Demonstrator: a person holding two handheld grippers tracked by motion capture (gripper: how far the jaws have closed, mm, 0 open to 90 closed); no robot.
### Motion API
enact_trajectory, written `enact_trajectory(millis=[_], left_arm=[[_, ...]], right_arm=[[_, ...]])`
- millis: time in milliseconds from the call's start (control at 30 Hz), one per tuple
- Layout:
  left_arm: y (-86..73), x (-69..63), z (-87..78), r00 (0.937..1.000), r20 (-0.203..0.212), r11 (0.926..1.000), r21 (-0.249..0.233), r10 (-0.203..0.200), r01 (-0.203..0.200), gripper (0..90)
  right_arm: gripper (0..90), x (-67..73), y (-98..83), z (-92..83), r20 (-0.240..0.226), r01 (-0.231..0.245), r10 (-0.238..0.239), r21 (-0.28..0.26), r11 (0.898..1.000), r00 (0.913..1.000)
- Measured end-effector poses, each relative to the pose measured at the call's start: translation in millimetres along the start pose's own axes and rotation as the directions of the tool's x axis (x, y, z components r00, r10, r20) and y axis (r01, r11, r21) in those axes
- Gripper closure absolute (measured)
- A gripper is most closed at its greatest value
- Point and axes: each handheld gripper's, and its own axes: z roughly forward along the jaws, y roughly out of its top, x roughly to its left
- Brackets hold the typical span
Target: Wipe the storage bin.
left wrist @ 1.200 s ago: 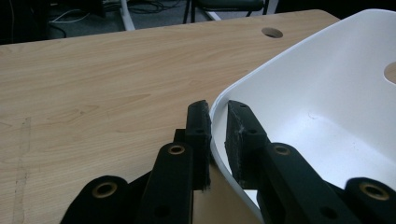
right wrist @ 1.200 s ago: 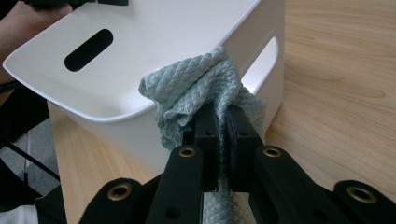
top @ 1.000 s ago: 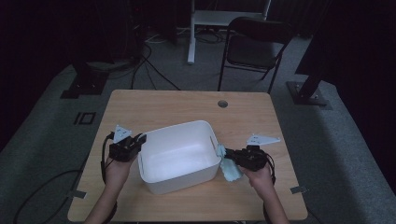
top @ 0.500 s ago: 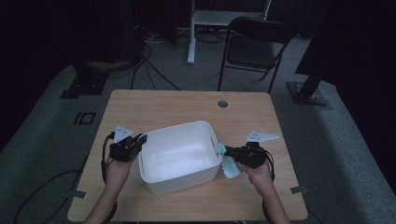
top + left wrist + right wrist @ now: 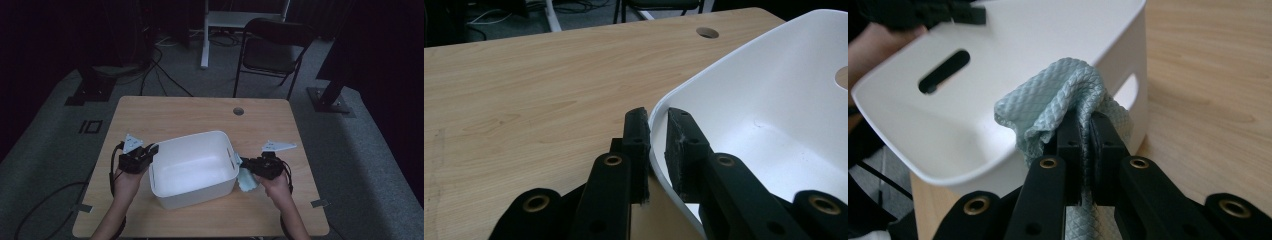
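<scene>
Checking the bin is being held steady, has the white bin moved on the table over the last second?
No. In the high view the bin sits the same way below the table's hole, with the left gripper clamped on its rim.

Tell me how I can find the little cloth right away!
Look at the light wooden table and find the big white plastic tub in its middle. By the tub's right wall, the right gripper pinches a pale blue-green cloth with a scaly woven pattern. It is the only soft, crumpled thing there; everything else is hard.
</scene>
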Motion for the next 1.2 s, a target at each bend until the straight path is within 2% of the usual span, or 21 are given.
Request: enact_trajectory(millis=[433, 500, 600, 700, 767, 867, 1000, 1133, 1200], left_arm=[[0.5, -2.8, 0.9, 1.0000, 0.002, 1.0000, 0.002, 0.004, -0.004, 80.1], [0.5, -3.0, 1.0, 1.0000, 0.004, 1.0000, 0.003, 0.005, -0.005, 80.1], [0.6, -4.1, 1.2, 1.0000, 0.004, 1.0000, 0.003, 0.006, -0.006, 80.1], [0.4, -4.8, 1.3, 1.0000, 0.000, 1.0000, 0.001, 0.002, -0.002, 80.1], [0.5, -5.0, 1.4, 1.0000, -0.001, 1.0000, 0.001, 0.002, -0.002, 80.1], [0.6, -4.5, 1.4, 1.0000, 0.004, 1.0000, 0.002, 0.004, -0.004, 80.1], [0.8, -4.2, 1.4, 1.0000, 0.007, 1.0000, 0.005, 0.007, -0.007, 80.0], [1.0, -5.0, 1.7, 1.0000, 0.002, 1.0000, 0.006, 0.007, -0.007, 80.1], [1.0, -5.0, 1.7, 1.0000, 0.002, 1.0000, 0.005, 0.006, -0.006, 80.0]], right_arm=[[85.6, -3.3, -4.4, 0.4, 0.000, -0.008, 0.008, 0.028, 1.000, 1.0000], [85.6, -3.2, -0.7, -4.5, -0.008, -0.012, 0.012, -0.001, 1.000, 0.9999], [85.6, -3.5, 4.0, -8.7, -0.014, -0.008, 0.007, -0.014, 1.000, 0.9999], [85.7, -3.3, 1.0, -3.1, -0.002, -0.007, 0.007, 0.002, 1.000, 1.0000], [85.7, -4.6, -4.6, 3.9, 0.010, -0.010, 0.010, 0.032, 0.999, 0.9999], [85.6, -7.6, -5.5, 2.8, 0.001, -0.018, 0.018, 0.040, 0.999, 0.9998], [85.6, -6.0, 3.7, -6.5, -0.013, -0.016, 0.015, -0.008, 1.000, 0.9998], [85.7, -6.2, 4.0, -1.8, -0.023, -0.019, 0.018, -0.011, 1.000, 0.9996], [85.7, -6.8, 0.7, 4.7, 0.005, -0.011, 0.011, 0.035, 0.999, 0.9999]])
